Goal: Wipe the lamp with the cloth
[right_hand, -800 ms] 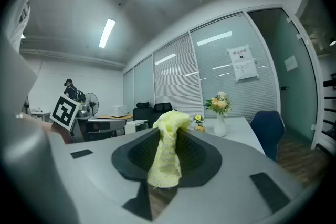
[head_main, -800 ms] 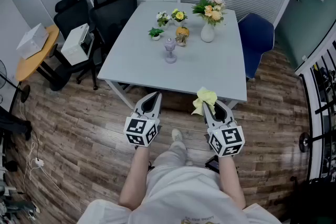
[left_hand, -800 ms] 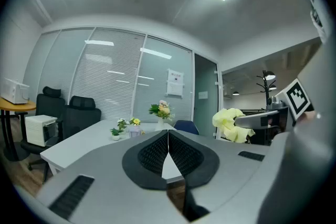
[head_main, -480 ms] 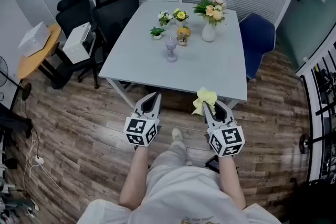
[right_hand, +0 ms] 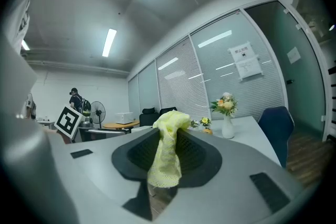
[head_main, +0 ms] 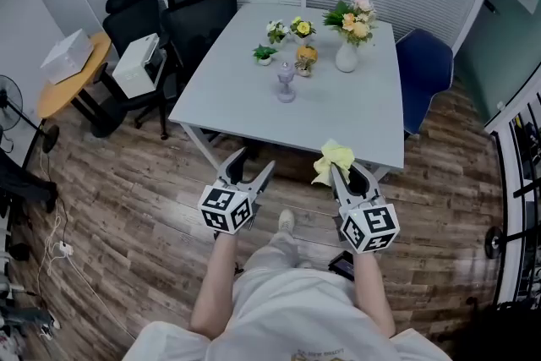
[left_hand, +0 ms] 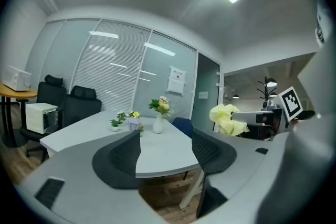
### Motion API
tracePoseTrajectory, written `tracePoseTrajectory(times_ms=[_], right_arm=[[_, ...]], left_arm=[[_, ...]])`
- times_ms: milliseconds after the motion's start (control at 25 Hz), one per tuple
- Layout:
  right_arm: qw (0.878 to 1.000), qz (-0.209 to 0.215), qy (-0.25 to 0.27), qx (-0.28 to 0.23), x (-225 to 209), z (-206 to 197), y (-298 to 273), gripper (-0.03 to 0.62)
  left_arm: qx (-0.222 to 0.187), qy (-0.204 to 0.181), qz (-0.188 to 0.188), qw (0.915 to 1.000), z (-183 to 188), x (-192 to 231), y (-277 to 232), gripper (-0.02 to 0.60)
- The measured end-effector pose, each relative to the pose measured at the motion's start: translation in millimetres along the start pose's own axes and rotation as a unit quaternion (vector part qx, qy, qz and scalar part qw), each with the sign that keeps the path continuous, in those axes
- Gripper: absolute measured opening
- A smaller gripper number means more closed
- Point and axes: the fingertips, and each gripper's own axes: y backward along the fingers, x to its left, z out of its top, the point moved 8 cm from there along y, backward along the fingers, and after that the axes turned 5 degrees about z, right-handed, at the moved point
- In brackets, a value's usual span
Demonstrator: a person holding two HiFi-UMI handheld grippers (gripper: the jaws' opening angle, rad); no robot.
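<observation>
The small lilac lamp [head_main: 286, 82] stands upright near the middle of the pale grey table [head_main: 355, 127], among little flower pots. Both grippers hang in front of the table's near edge, above the wood floor. My left gripper [head_main: 252, 166] is open with nothing between its jaws; in the left gripper view its fingers [left_hand: 123, 157] frame the table and the lamp [left_hand: 134, 124] far off. My right gripper [head_main: 341, 172] is shut on a yellow cloth [head_main: 332, 159], which bunches above the jaws and drapes down between them [right_hand: 167, 152]. The lamp is hidden behind the cloth in the right gripper view.
A white vase of flowers [head_main: 348, 55] and several small flower pots [head_main: 292, 30] stand behind the lamp. A blue chair [head_main: 431, 68] is at the table's right, black chairs [head_main: 199, 17] at its left. A round side table [head_main: 72, 84] with white boxes stands far left.
My left gripper's jaws have opened from shut. The head view has shifted slightly, so the table sits a little lower and further right. The right gripper keeps the cloth.
</observation>
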Motion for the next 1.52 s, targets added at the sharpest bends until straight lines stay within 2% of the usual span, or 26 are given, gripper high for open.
tracePoseTrajectory(times_ms=[160,400,560,920,1240,1520], right_arm=[[1.000,0.000,-0.005,0.004,-4.3,-1.8,-8.0,0.103],[1.000,-0.010,-0.006,0.020,-25.3,-2.2,-37.7,0.103],[0.999,-0.023,-0.013,0.029,-43.7,-6.1,-73.5,0.103],[0.996,-0.039,-0.039,0.068,-84.9,3.3,-197.3,0.091],[0.994,-0.054,-0.044,0.086,-111.3,5.0,-284.8,0.087],[0.988,-0.116,-0.028,0.098,-129.9,5.8,-333.4,0.089]], left_arm=[[0.002,-0.005,0.011,0.9999,1.7,9.2,-4.2,0.288],[0.020,-0.010,-0.004,0.9998,-0.5,28.1,-40.4,0.288],[0.035,-0.006,-0.024,0.9991,-5.2,51.2,-77.0,0.288],[0.087,-0.002,-0.097,0.9915,1.9,140.6,-195.2,0.288],[0.150,-0.026,-0.146,0.9775,-10.3,199.3,-276.6,0.288],[0.190,-0.058,-0.215,0.9564,-22.7,228.3,-341.8,0.288]])
